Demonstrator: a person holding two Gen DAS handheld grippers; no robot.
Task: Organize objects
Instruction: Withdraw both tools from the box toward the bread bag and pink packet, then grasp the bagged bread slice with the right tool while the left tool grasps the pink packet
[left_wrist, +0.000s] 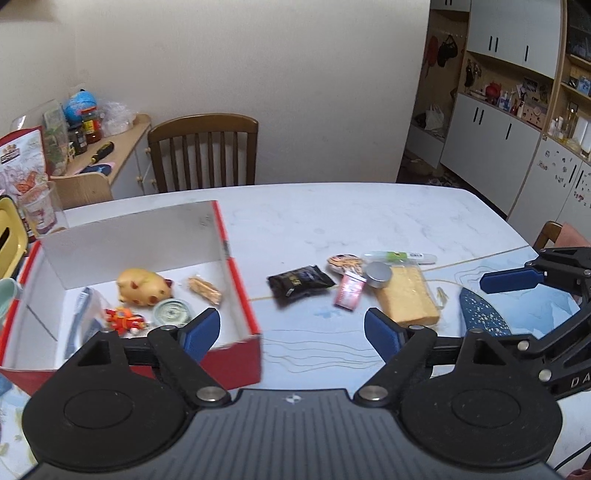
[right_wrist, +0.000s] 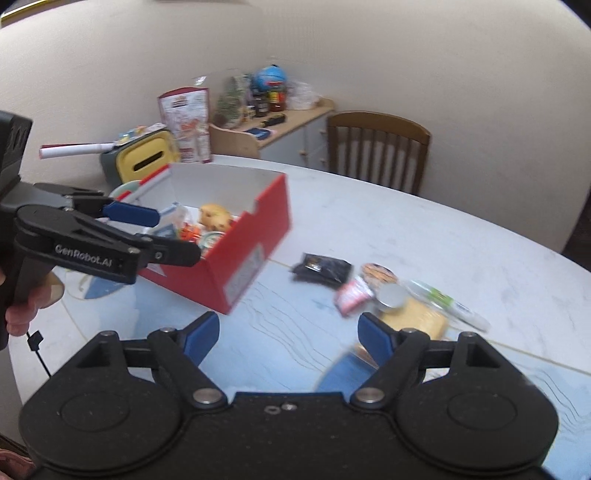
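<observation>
On a white marbled surface (left_wrist: 332, 218) before a cream wall, a red box (left_wrist: 243, 295) at the left is already stocked with toys, while a black packet (left_wrist: 299, 282), a round tin (left_wrist: 378, 275) and a wrapped sponge-like block (left_wrist: 408, 299) lie loose to its right. With the left tongs (left_wrist: 291, 330) and right tongs (right_wrist: 288, 334) both spread wide and empty, the packet nearest the box is best approached squarely and pinched across its short side. Blur in the right wrist view leaves the labels unreadable, and the box's near wall hides part of its contents.

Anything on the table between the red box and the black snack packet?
Nothing: bare tabletop separates the red box from the black snack packet. The left wrist view shows it clearest; the right wrist view agrees.
</observation>
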